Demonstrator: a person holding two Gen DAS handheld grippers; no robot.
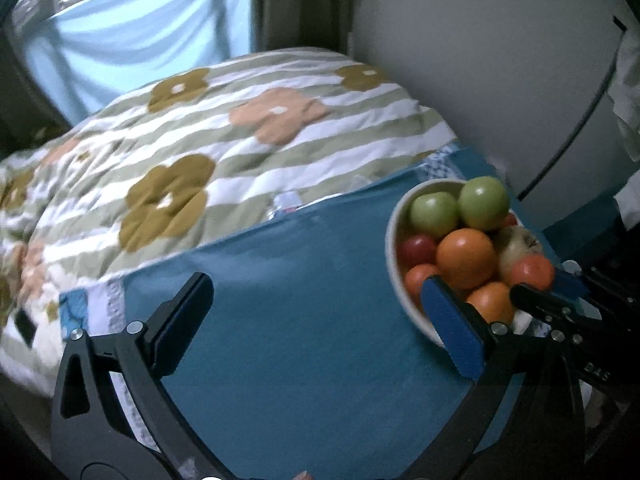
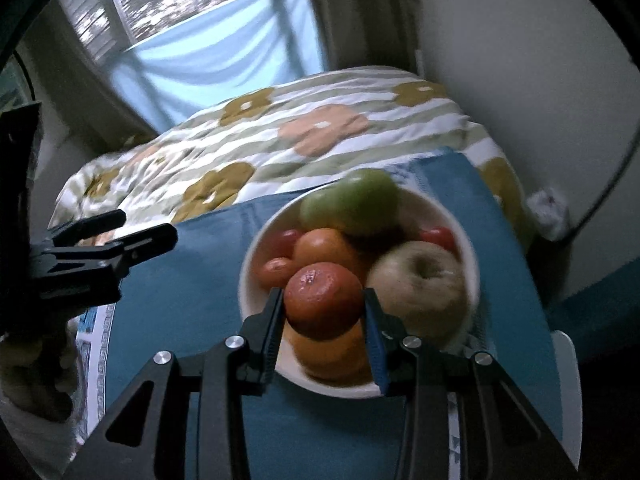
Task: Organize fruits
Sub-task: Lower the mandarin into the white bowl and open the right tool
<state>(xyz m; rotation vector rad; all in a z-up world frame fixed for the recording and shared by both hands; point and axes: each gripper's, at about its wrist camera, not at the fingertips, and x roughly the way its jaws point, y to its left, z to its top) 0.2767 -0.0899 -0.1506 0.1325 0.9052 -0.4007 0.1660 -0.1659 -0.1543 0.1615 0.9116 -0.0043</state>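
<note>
The far fruits in the round white bowl (image 2: 466,240) are blurred. A bumpy reddish tangerine (image 2: 323,300) is pinched between the right tongs (image 2: 324,308), above the bowl's oranges, apples and tomatoes. The left tongs (image 1: 316,316) are spread wide over the blue cloth (image 1: 288,300), and nothing is held.

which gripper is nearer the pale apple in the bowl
Right. The right gripper grips a tangerine beside the pale apple; the left gripper hovers open over the blue cloth.
</note>
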